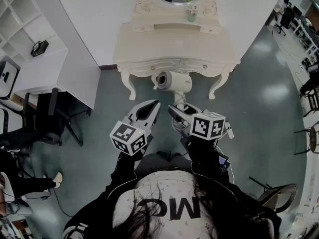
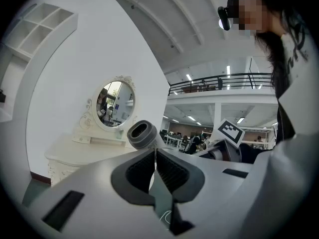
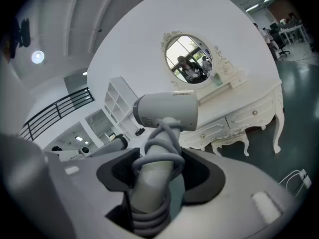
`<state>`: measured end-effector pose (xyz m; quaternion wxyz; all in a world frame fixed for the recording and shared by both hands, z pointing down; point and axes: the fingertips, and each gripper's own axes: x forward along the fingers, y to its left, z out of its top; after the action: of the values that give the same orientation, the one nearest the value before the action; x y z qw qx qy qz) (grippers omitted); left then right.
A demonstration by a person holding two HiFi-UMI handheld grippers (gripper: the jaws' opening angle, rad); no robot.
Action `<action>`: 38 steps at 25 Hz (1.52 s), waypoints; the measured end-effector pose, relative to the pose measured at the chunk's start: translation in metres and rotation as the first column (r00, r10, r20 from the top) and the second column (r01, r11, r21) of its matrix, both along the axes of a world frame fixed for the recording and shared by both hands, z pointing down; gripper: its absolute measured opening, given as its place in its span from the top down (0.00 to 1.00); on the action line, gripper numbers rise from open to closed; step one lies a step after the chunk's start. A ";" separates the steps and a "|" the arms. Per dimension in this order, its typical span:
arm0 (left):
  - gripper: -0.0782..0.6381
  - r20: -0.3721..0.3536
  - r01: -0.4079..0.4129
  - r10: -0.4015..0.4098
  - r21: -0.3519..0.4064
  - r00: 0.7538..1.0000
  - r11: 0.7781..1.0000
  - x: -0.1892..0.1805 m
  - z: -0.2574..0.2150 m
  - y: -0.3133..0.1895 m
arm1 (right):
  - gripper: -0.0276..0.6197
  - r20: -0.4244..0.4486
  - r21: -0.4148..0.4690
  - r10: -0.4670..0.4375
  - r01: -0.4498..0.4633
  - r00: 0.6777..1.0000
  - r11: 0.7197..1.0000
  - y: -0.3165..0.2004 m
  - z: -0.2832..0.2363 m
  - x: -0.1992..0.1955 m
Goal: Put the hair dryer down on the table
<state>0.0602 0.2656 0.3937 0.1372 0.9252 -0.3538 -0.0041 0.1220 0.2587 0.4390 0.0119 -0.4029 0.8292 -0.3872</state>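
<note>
Hair dryer [image 1: 172, 81] hangs short of the tabletop [image 1: 174, 44] at twelve o'clock, right claw [image 1: 178, 114] pinching handle [image 3: 149, 183] and wrapped cord [image 3: 162, 156] together, likely to keep them bundled, left claw [image 1: 149, 109] pressed together, empty, at nine o'clock.

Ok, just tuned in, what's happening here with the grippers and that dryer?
A person faces a white dressing table with a gripper in each hand. The right gripper grips the hair dryer by its cord-wrapped handle, in the air short of the table. The left gripper is shut and empty beside it. The dryer is not yet set down.
</note>
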 end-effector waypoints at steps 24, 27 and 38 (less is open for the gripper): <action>0.90 -0.023 -0.052 0.051 -0.041 0.998 0.998 -0.016 0.020 -0.001 | 0.55 -0.014 -0.034 0.083 -0.084 0.996 0.996 0.002 0.016 -0.001; 0.90 -0.029 -0.048 0.047 -0.043 0.998 0.998 -0.017 0.020 -0.009 | 0.55 -0.017 -0.034 0.081 -0.082 0.997 0.996 -0.005 0.015 -0.001; 0.90 -0.019 0.010 -0.011 -0.052 1.000 0.999 -0.006 0.029 -0.078 | 0.55 -0.005 -0.047 0.011 -0.011 1.000 0.999 -0.076 0.026 0.007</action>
<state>0.0541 0.1879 0.4229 0.1645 0.9195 -0.3570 -0.0046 0.1294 0.1823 0.4646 0.0028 -0.4086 0.8176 -0.4056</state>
